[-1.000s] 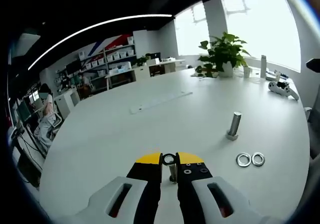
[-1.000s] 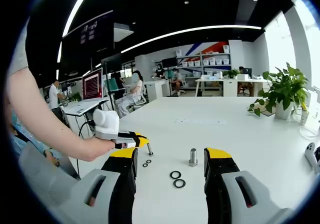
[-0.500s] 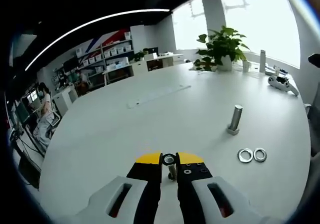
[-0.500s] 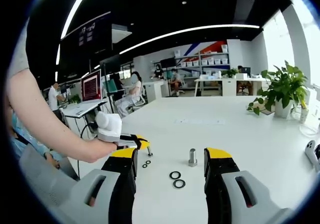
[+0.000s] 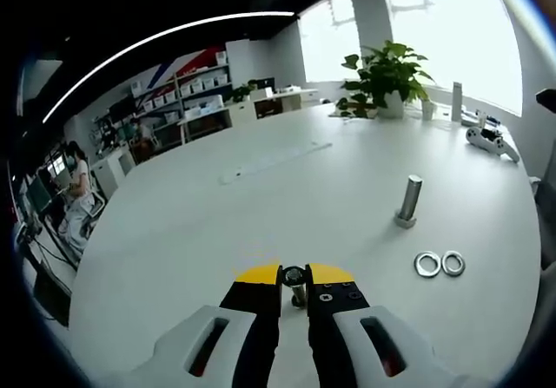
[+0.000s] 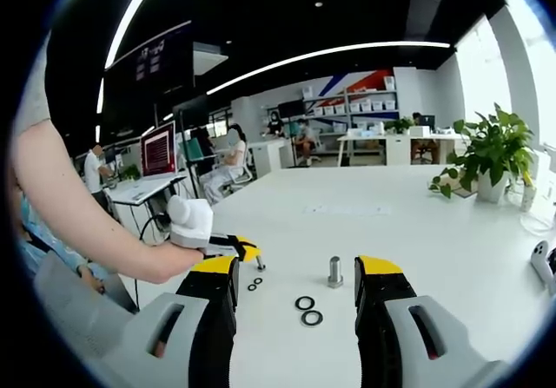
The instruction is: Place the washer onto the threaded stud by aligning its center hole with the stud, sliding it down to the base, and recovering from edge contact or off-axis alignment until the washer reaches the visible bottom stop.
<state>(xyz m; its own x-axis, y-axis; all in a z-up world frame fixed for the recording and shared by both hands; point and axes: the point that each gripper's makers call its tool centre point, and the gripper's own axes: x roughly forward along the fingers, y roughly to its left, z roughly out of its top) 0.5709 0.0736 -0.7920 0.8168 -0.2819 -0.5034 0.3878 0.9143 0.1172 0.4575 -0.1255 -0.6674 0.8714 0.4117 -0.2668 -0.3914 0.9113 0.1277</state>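
Over white table [image 5: 217,223], left tool [image 5: 294,275] pinching washer [image 5: 294,274] above stud [image 5: 299,297], right tool [image 6: 295,266] spread wide.

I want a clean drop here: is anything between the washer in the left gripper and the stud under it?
Nothing visible does. The left gripper holds the washer directly above the small stud, with only open air between them.

An open-plan office: long white table [image 6: 417,232], shelving with bins [image 6: 360,108], monitor desks [image 6: 161,149], potted plant [image 5: 384,75]
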